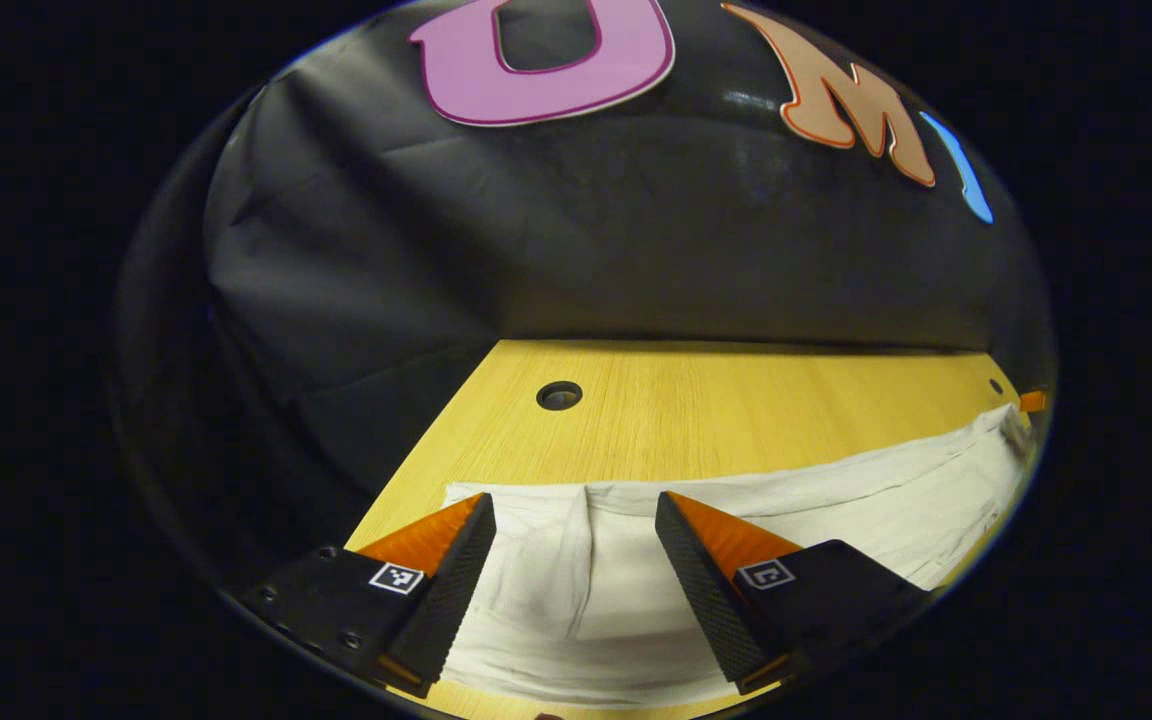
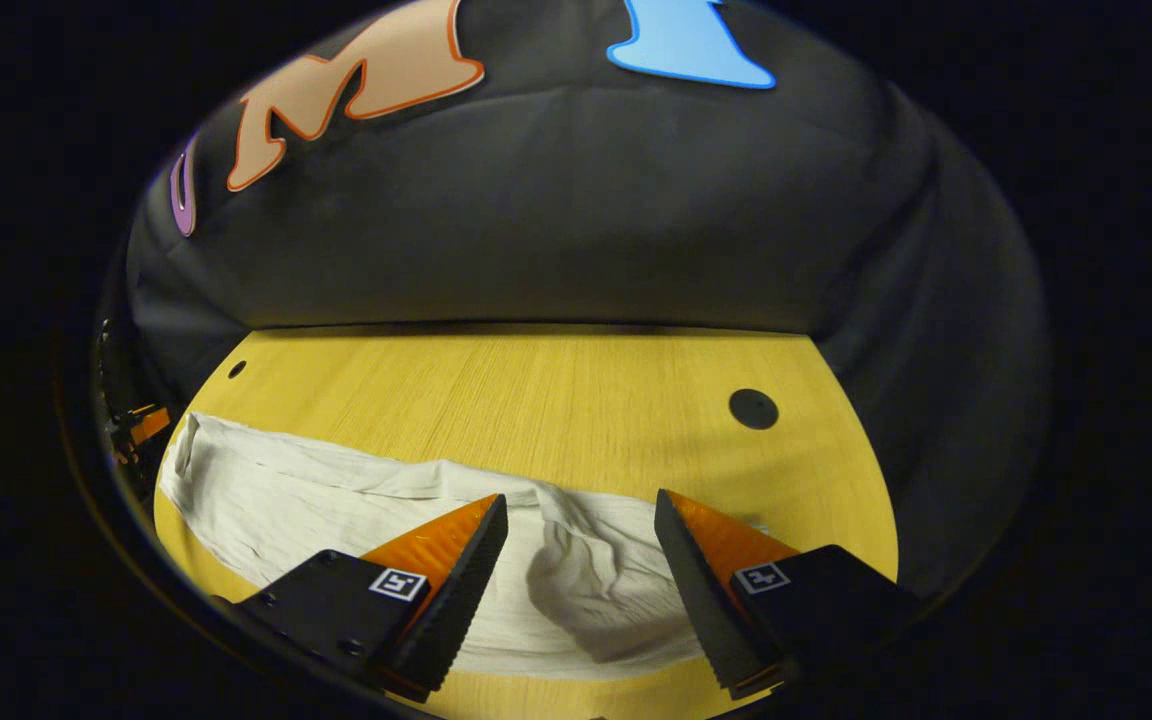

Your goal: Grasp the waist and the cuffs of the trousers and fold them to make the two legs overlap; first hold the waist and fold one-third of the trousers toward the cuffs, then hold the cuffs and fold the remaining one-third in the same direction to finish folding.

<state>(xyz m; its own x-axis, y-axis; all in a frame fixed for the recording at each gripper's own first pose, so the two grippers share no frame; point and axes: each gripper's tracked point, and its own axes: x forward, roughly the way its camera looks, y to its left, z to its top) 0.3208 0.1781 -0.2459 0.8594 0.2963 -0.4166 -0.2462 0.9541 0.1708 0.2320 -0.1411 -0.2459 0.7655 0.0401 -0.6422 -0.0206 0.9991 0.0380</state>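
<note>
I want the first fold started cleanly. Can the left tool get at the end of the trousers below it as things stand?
Probably yes. The left tool hangs open over the trousers, its fingers astride a raised crease, with nothing between them and the cloth on the table.

bare table [image 2: 536, 400] beyond trousers [image 2: 336, 500], wall [image 2: 556, 230] behind

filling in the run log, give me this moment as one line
stage: pre-grasp | left gripper: open over one end of white trousers | right gripper: open over other end | trousers: flat on wooden table
</note>
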